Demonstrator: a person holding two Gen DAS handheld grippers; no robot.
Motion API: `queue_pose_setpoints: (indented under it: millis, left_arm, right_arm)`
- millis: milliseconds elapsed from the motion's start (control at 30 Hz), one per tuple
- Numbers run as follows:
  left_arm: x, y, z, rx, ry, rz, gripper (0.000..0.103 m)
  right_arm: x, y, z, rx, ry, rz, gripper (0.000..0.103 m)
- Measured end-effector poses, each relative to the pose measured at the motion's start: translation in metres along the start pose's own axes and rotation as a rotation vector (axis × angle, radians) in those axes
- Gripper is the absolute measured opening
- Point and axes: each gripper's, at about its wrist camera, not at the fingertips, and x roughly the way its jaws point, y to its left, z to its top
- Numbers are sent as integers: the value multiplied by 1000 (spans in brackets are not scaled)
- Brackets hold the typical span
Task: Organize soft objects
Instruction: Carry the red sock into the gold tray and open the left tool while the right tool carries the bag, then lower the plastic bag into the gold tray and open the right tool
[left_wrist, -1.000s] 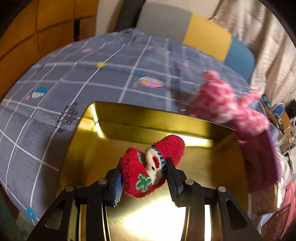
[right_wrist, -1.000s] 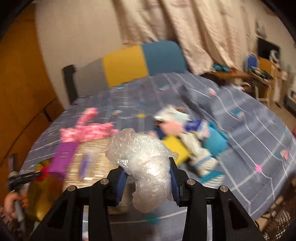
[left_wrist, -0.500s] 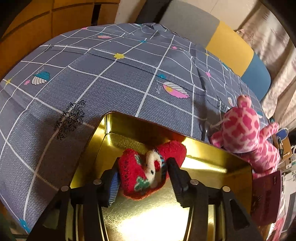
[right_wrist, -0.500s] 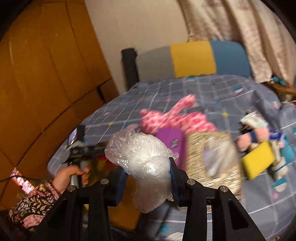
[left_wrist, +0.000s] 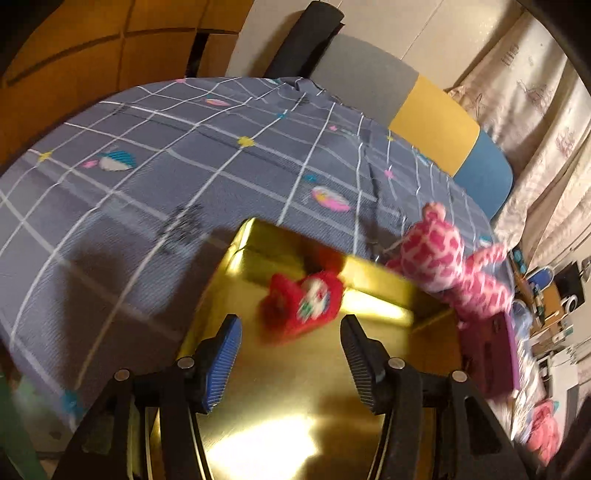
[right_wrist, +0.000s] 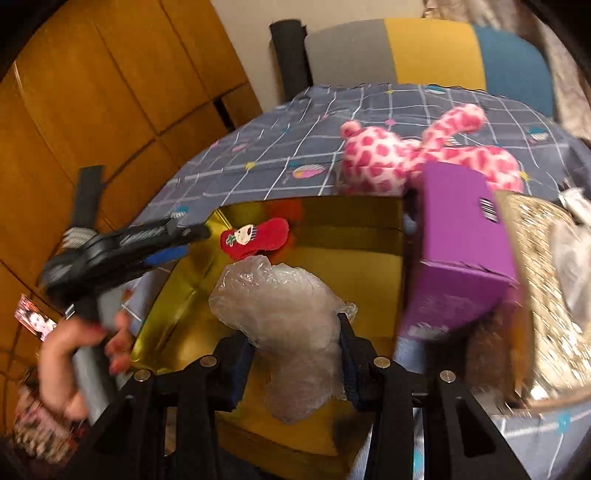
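Gold tin (left_wrist: 243, 258) sits on grey checked blanket (left_wrist: 147, 177). Red sock (left_wrist: 303, 301) lies in tin, near far wall. Left gripper (left_wrist: 290, 350) over tin, jaws opening, letting go; sock lies loose past its tips, nothing between them. Right gripper (right_wrist: 295, 350) over tin too, squeezing clear bag (right_wrist: 284, 317). Pink plush (right_wrist: 399, 158) lies on blanket just behind tin. Purple box (right_wrist: 458, 243) at tin's right side. Hand (right_wrist: 74, 354) holds left gripper's handle beside tin.

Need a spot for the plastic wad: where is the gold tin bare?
Bare floor of the gold tin runs from the red sock to the purple box. Crowded beyond: pink plush.
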Motion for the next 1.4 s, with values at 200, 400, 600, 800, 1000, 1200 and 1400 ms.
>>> queue_pose_setpoints:
  millis: [200,400,600,800,1000,1200,1400]
  left_arm:
    - [-25,7,-31,47,-15,17,57]
    - [-45,12,-49,65,-50,23,56]
    - [-56,25,-58,30,-57,22,56]
    - [-58,33,-61,2,-57,29,56]
    - [-57,32,-63,0,-57,25,56]
    - [-54,25,-68,5,-36,-7,56]
    - [-51,6,-76,46,-23,-54,56]
  right_arm:
    - [43,20,19,-55,51,-29,45]
    - [96,27,40,-102,111,-136,45]
    - [153,24,59,-101,179,-259,45]
    - [187,41,76,-91,171,-196,45]
    - [182,47,80,-134,127,-279,81]
    - [145,28,74,-18,85,-228,83]
    - [90,33,66,-32,5,-174,83]
